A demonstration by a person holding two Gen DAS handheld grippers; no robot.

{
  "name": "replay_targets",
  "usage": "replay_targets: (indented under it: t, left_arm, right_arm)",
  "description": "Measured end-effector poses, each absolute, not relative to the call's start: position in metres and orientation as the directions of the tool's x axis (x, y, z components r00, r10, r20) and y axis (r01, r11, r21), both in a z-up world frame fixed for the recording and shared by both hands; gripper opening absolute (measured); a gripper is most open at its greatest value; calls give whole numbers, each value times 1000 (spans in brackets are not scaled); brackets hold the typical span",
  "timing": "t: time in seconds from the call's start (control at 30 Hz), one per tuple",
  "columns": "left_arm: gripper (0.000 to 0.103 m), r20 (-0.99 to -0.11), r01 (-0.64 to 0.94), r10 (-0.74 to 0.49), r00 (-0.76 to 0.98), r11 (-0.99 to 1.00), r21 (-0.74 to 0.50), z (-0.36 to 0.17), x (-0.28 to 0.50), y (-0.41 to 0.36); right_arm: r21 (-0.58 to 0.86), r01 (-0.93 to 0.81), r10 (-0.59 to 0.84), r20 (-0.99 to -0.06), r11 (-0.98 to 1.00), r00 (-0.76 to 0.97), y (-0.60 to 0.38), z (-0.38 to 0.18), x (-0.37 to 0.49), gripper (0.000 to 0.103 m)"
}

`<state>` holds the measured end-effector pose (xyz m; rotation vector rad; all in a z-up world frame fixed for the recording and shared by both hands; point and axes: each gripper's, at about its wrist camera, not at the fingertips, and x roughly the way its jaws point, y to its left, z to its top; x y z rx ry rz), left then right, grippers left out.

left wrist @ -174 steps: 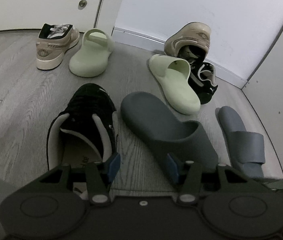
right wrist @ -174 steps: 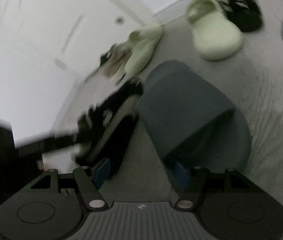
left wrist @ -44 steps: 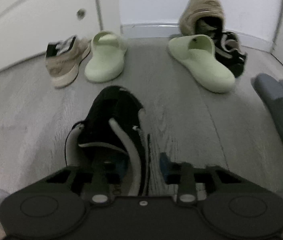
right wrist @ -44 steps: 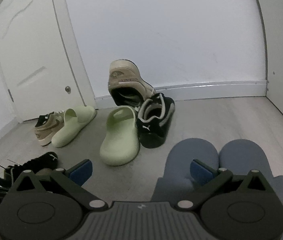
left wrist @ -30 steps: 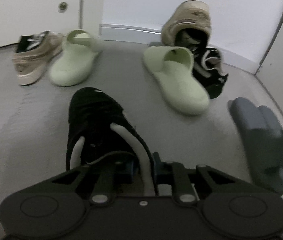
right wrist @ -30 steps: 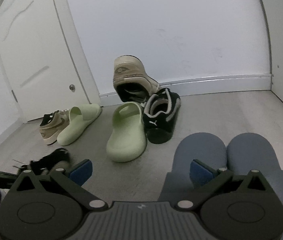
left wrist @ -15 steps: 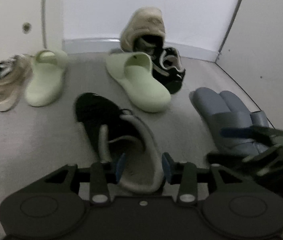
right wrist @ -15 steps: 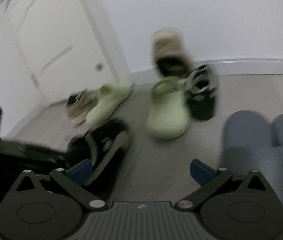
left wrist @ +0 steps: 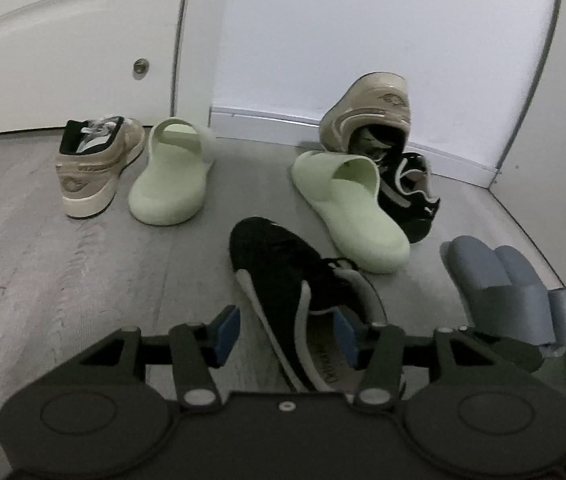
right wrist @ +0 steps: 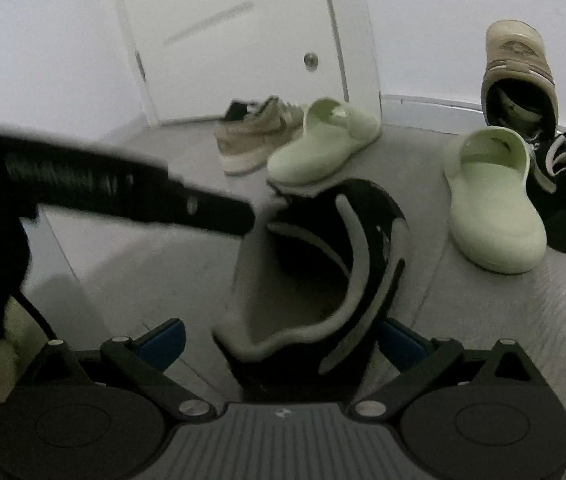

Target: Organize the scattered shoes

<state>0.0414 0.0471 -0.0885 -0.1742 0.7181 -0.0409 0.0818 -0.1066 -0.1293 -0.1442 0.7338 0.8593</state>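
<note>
A black sneaker (left wrist: 283,272) with grey trim lies on the grey floor, heel towards me. My left gripper (left wrist: 285,335) is open. Its right pad sits inside the shoe's mouth and its left pad outside, so the shoe's left wall stands between them. In the right wrist view the same black sneaker (right wrist: 323,272) fills the middle. My right gripper (right wrist: 281,342) is open, with its fingers wide on either side of the heel. The left gripper (right wrist: 131,192) shows there as a blurred black bar coming in from the left.
Two grey-blue slides (left wrist: 495,272) lie side by side at the right. Two pale green slides (left wrist: 171,176) (left wrist: 351,204) sit further back. One tan sneaker (left wrist: 95,164) is by the door; another (left wrist: 371,116) leans on the wall over a second black sneaker (left wrist: 411,196).
My left gripper, shut on the black sneaker's collar a second ago, has opened after turning the shoe rightward. My right gripper has swung left from the grey-blue slides to the sneaker's heel.
</note>
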Motion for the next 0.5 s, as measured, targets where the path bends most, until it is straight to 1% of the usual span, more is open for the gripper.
replay_targets:
  t: [0.07,0.17,0.3,0.4,0.47,0.5]
  left_arm:
    - [53,-655,-28,-99,749,983,-180,-89,41,49]
    - [53,-651,-35,-93,754,983,-181,-88,40,50]
    - [53,-648,-49,-86,757,981,-187,-89,40,54]
    - [53,-654,-61,-82,752,979,-193,-92,42,55]
    - [53,-654,-62,-76,752,981,-186,-92,41,55]
    - [53,-654,-62,-76,752,981,-184,-92,42,55]
  right_arm:
    - [132,-723,610,-649,678,454,-111,-131,80,90]
    - [121,-693,582,-654,711,483,-125,-130,82,90]
    - [37,-641,507,-648,767,569,-144,-125,83,88]
    - [59,-545,449,-644,837,620,-160,-120,96,86]
    - [74,-476,407,-642,876,650,-171,-117,106,75]
    - [81,-441,385,-642,894,663,-177,-116,110,71]
